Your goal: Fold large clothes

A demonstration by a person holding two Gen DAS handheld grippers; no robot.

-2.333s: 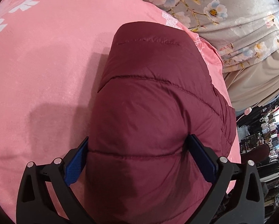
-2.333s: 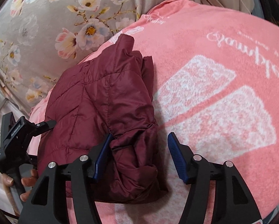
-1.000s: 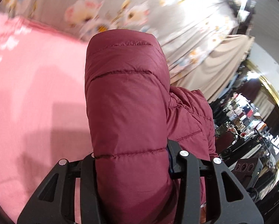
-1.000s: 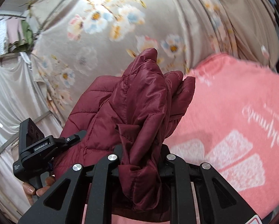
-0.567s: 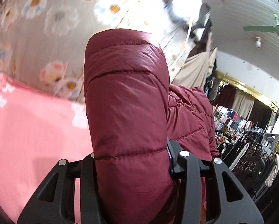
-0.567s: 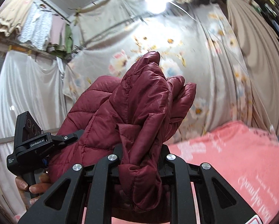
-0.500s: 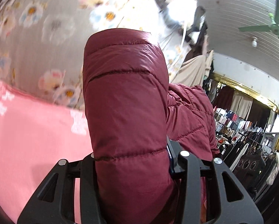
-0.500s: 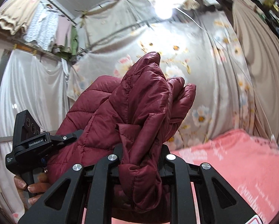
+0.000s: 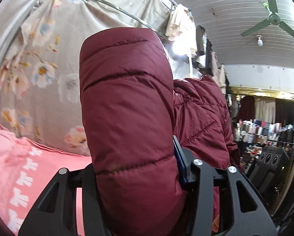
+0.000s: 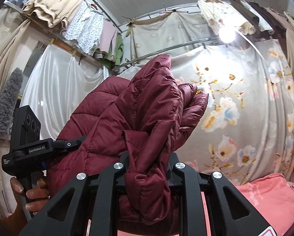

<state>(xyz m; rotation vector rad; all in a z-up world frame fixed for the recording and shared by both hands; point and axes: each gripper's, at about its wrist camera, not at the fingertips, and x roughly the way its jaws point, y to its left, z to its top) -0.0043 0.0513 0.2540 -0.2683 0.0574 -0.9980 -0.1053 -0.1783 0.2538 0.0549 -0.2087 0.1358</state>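
Observation:
A folded maroon puffer jacket (image 9: 127, 108) hangs lifted off the pink blanket (image 9: 19, 167), with both grippers on it. In the left wrist view a thick quilted fold fills my left gripper (image 9: 135, 163). Its jaws are opening, but the blue pad on the right still lies against the fabric. In the right wrist view my right gripper (image 10: 148, 157) is shut on a bunched edge of the jacket (image 10: 147, 108), which stands up above the fingers. At the left of that view a hand (image 10: 34, 194) holds the other gripper's handle, its fingers buried in the jacket.
A floral curtain (image 10: 245, 108) hangs behind the blanket (image 10: 274, 196). Clothes hang on rails overhead, and a ceiling fan (image 9: 272, 21) is at the upper right. Shop racks (image 9: 264, 129) stand far right. A grey duster (image 10: 7, 102) is at the left edge.
Both grippers closed on the jacket and lifted it off the blanket. Both views have tilted up from the blanket to the curtain and ceiling.

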